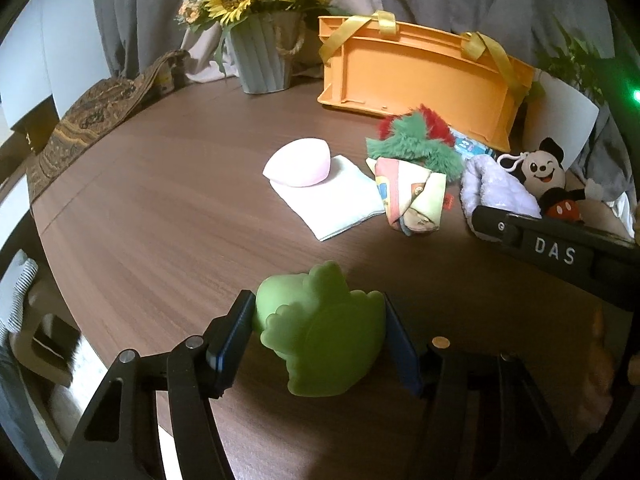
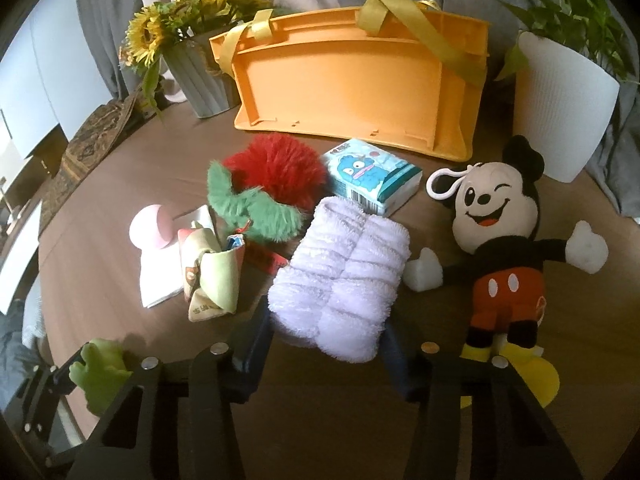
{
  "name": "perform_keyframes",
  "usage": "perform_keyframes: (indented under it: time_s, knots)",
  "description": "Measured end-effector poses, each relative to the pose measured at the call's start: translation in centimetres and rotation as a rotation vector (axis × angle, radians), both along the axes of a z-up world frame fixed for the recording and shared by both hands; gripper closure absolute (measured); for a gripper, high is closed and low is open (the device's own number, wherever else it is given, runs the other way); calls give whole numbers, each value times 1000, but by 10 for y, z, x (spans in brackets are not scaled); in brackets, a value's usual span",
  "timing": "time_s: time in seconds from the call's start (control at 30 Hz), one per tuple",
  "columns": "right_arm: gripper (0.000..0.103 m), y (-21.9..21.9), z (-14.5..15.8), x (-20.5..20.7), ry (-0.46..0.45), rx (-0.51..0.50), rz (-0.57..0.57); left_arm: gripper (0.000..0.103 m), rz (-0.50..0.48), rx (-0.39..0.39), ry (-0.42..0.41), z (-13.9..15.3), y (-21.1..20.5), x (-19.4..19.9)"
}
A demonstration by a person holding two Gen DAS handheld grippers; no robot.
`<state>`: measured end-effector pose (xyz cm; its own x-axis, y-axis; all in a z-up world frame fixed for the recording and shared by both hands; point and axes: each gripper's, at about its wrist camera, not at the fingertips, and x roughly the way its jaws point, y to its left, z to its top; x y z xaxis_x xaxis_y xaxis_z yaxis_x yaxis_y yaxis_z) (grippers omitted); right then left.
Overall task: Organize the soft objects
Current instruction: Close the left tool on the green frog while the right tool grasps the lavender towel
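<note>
A green rubbery frog-like toy [image 1: 320, 320] lies on the brown table [image 1: 180, 240], and my left gripper [image 1: 320, 338] is shut on it, a blue pad against each side. My right gripper [image 2: 326, 346] is shut on the near end of a folded lilac fluffy towel [image 2: 344, 272]. To the towel's right lies a Mickey Mouse plush [image 2: 500, 240]. Left of the towel sit a red and green fluffy toy [image 2: 276, 188], a patterned folded cloth [image 2: 212, 276], a pink sponge [image 1: 298, 162] and a white cloth [image 1: 332, 204]. An orange basket [image 2: 360, 80] with yellow handles stands tipped at the back.
A tissue pack [image 2: 372, 176] lies behind the towel. A grey pot of sunflowers [image 1: 260, 56] stands at the back left, a white plant pot [image 2: 560, 108] at the back right. A yellow flat thing [image 2: 532, 376] shows under the plush's feet. A patterned runner [image 1: 92, 120] hangs over the left edge.
</note>
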<state>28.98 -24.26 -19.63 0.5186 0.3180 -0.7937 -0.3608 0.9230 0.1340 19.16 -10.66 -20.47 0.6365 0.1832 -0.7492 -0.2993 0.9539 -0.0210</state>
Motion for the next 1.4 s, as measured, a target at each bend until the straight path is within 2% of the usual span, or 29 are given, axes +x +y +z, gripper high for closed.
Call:
perform_keyframes:
  time_s: [0.2, 0.6, 1.0, 1.4]
  knots:
    - [58, -3, 6, -6, -5, 12, -8, 41, -4, -20, -21, 12, 5, -1]
    - [60, -8, 37, -20, -32, 33, -108, 41, -119, -7, -102, 56, 23, 11]
    - [60, 15, 84, -25, -112, 52, -212, 41, -235, -26, -191, 105, 61, 39]
    - [60, 39, 123, -18, -213, 71, -306, 41, -347, -2, -290, 143, 85, 67]
